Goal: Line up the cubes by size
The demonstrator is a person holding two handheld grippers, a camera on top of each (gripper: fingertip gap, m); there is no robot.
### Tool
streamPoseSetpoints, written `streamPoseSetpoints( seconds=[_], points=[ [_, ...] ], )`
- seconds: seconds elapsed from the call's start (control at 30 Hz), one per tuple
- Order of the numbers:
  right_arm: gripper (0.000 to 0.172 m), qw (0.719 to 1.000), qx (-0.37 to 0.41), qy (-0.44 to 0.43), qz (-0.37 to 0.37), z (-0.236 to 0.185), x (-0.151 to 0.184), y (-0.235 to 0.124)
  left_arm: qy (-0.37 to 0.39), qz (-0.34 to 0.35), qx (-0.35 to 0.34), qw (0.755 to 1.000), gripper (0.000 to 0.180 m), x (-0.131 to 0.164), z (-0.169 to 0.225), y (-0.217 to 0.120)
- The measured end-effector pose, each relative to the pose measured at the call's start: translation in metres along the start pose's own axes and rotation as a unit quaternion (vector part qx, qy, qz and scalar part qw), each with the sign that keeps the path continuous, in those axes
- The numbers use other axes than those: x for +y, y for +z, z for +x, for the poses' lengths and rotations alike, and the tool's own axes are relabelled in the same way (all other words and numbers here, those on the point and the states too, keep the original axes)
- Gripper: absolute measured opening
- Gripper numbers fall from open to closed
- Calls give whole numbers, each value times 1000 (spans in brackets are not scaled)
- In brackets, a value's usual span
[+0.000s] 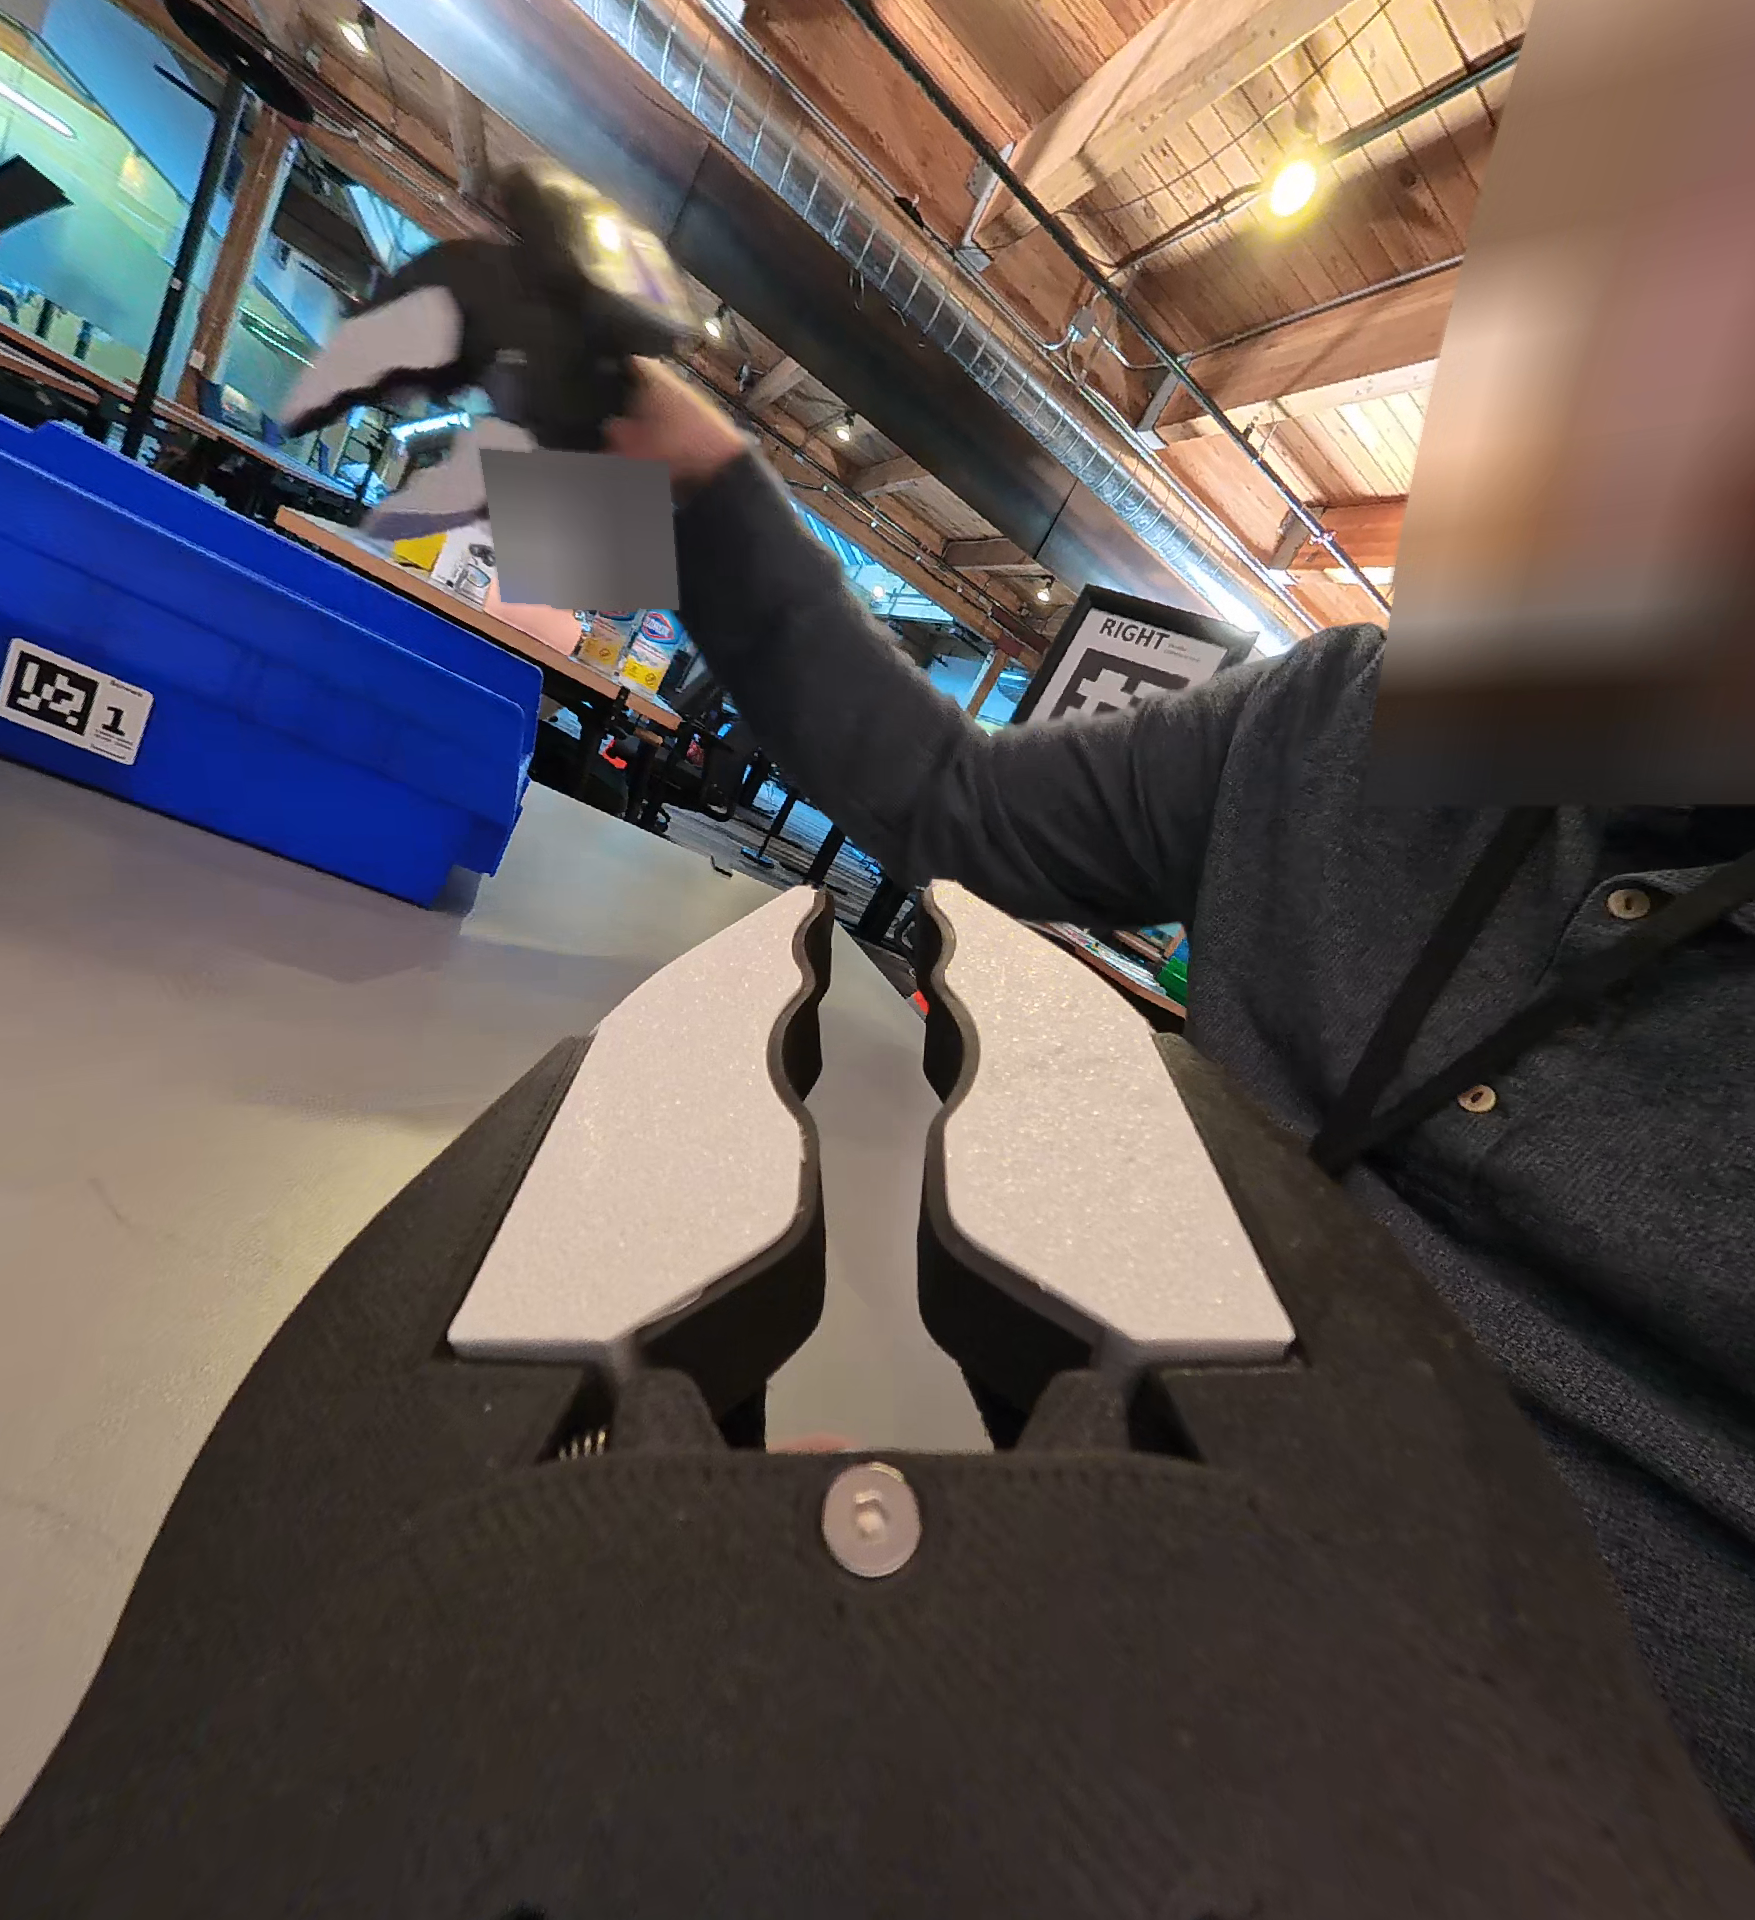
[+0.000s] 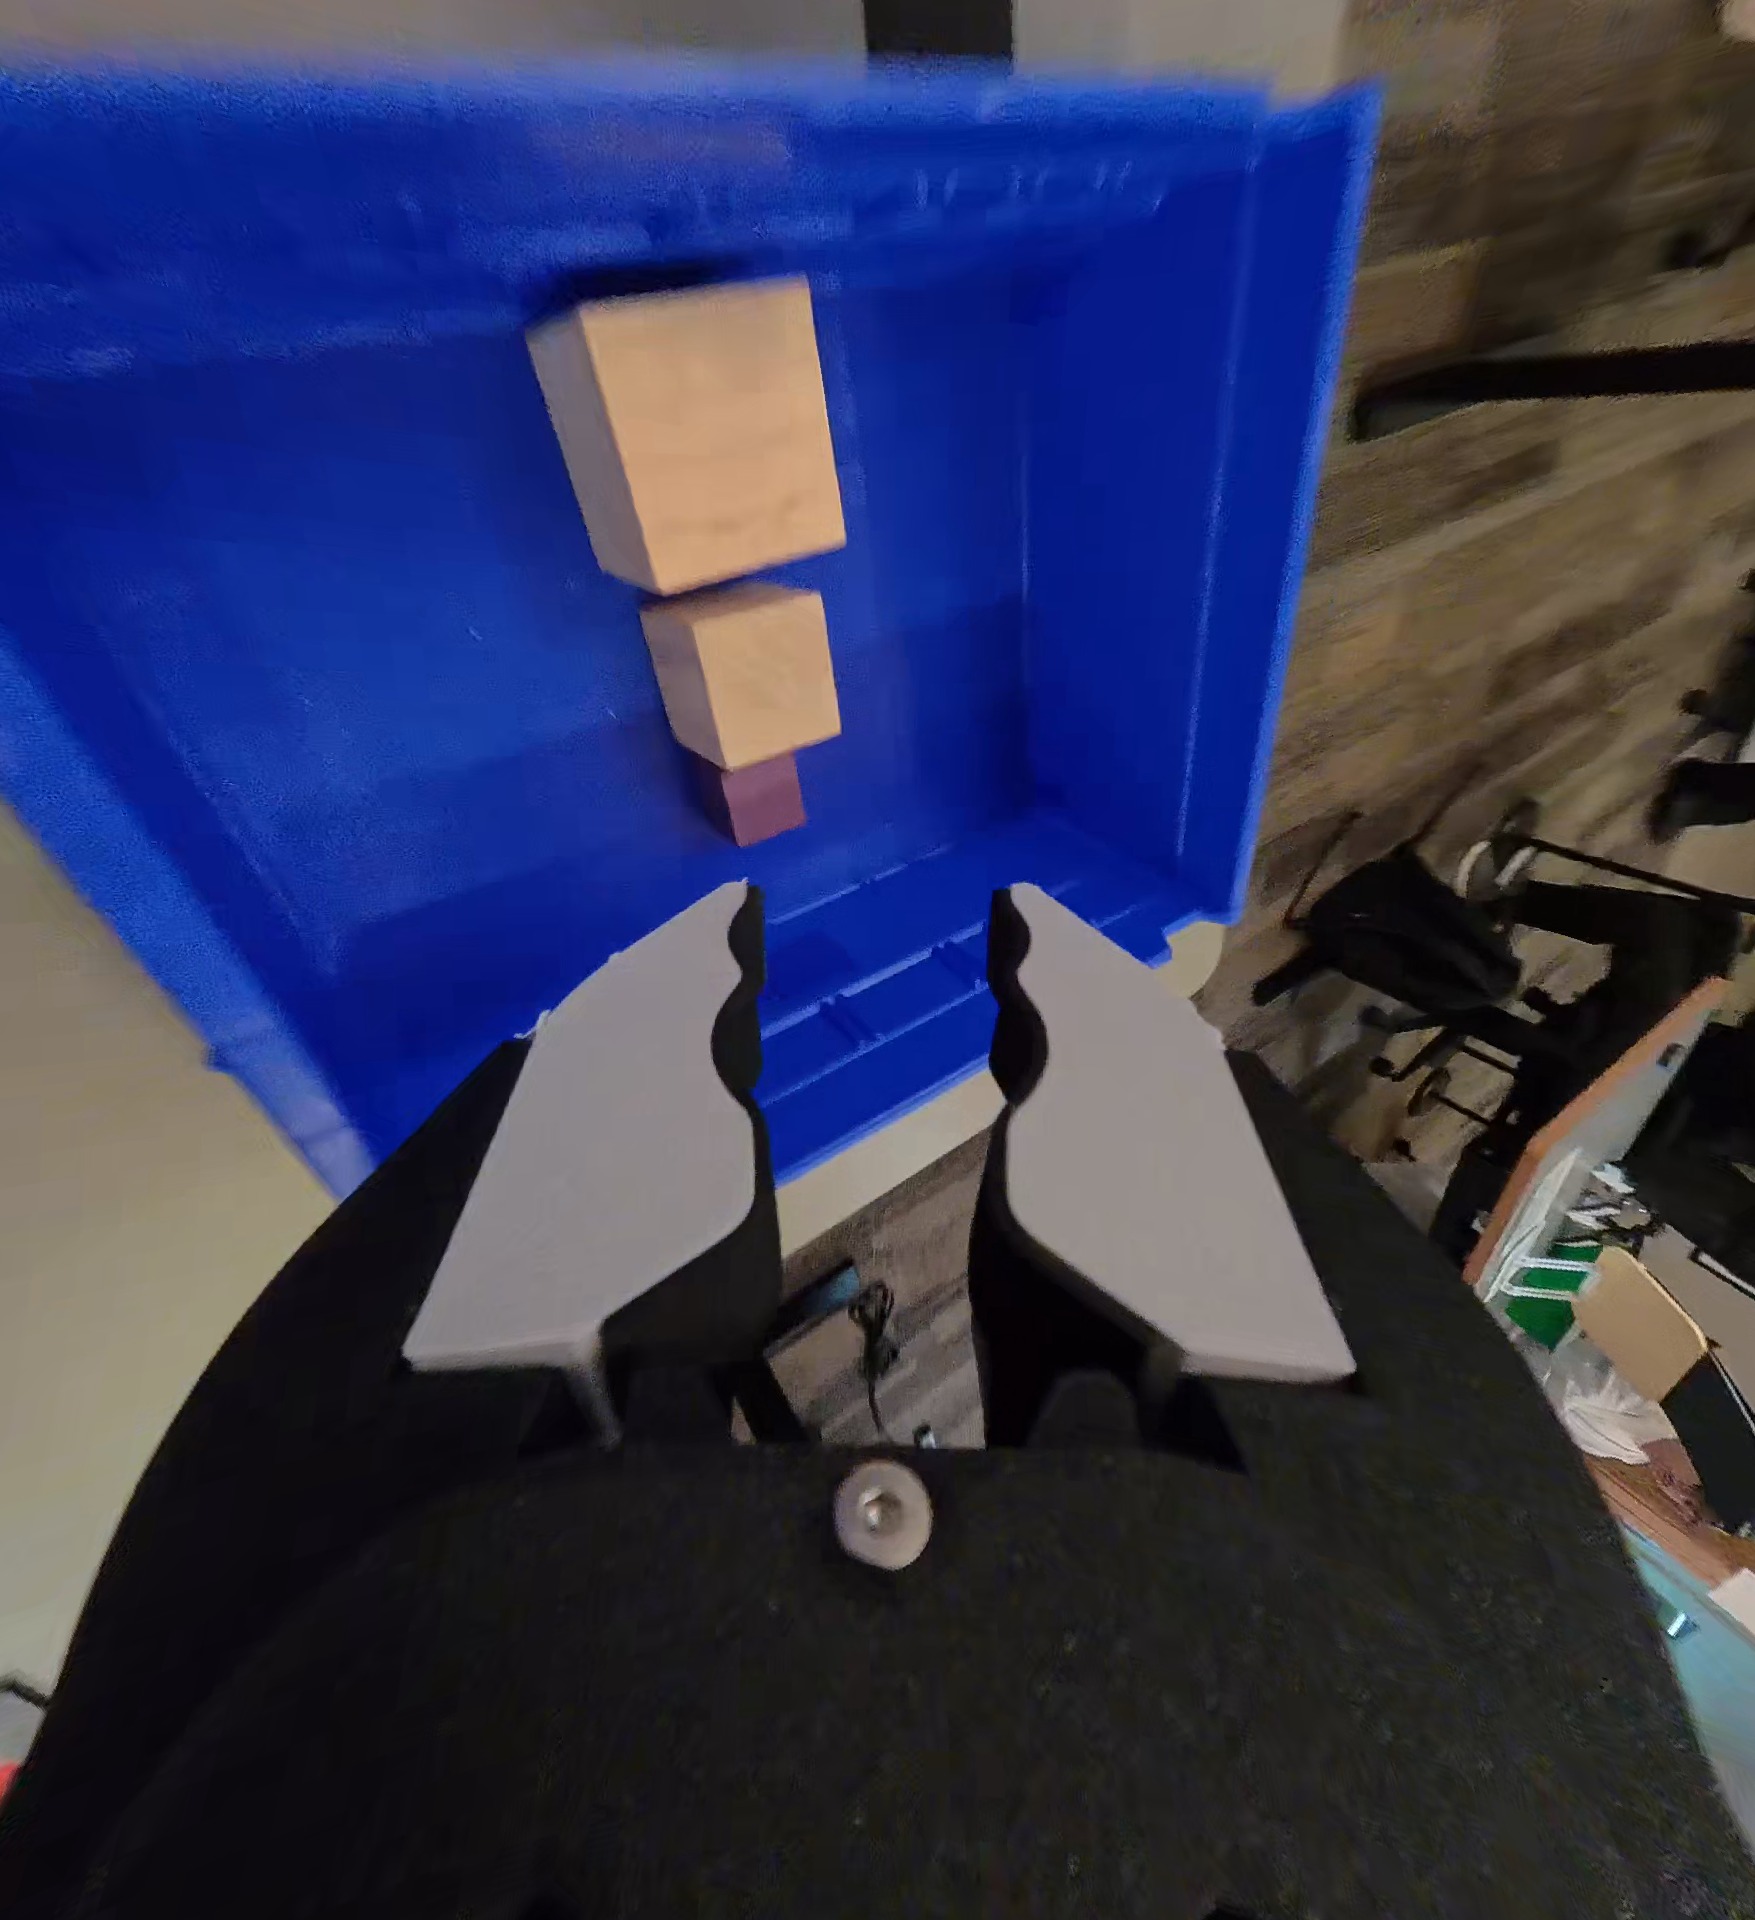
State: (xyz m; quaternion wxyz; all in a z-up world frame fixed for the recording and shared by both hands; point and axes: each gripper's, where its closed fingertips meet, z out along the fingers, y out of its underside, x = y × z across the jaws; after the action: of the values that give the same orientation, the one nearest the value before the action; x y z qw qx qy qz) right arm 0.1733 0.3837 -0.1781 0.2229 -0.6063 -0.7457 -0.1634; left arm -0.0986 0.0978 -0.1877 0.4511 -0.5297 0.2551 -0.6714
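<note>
In the right wrist view three cubes stand in a row inside a blue bin (image 2: 1112, 520): a large wooden cube (image 2: 717, 436), a middle wooden cube (image 2: 753, 675) and a small purple cube (image 2: 764, 805), touching one another. My right gripper (image 2: 873, 914) hovers above the bin's near side, open and empty, a little short of the purple cube. My left gripper (image 1: 873, 914) is low over the grey table (image 1: 177, 1091), its fingers a narrow gap apart with nothing between them. The right gripper also shows in the left wrist view (image 1: 385, 416), raised above the bin (image 1: 229, 675).
A person in a dark grey shirt (image 1: 1475, 1039) sits at the table's edge, one sleeve (image 1: 904, 727) stretched toward the bin. Beyond the table are chairs (image 2: 1475, 935), other desks and a framed marker board (image 1: 1133, 665). Across from one pair of fingers to the other is roughly 40 cm.
</note>
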Motion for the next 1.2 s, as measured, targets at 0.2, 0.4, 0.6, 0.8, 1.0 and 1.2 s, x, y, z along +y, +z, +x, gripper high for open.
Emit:
streamPoseSetpoints(
  seconds=[0.2,0.4,0.6,0.8,1.0,1.2],
  points=[
    [17,992,87,31,90,-49,-70,-63,5,-6,-5,1000,14,2,0,1],
    [0,969,84,75,221,-111,-170,-80,11,-12,-11,1000,14,4,0,2],
    [0,916,85,172,353,-132,-256,-81,18,-19,-16,1000,14,8,-1,4],
    [0,865,75,228,440,-140,-310,-59,25,-32,-21,999,14,11,0,8],
    [0,835,85,261,476,-138,-320,-31,32,-40,-24,998,16,13,1,9],
    [0,837,94,238,484,-148,-320,-16,80,-69,-37,994,17,16,3,12]
  ],
)
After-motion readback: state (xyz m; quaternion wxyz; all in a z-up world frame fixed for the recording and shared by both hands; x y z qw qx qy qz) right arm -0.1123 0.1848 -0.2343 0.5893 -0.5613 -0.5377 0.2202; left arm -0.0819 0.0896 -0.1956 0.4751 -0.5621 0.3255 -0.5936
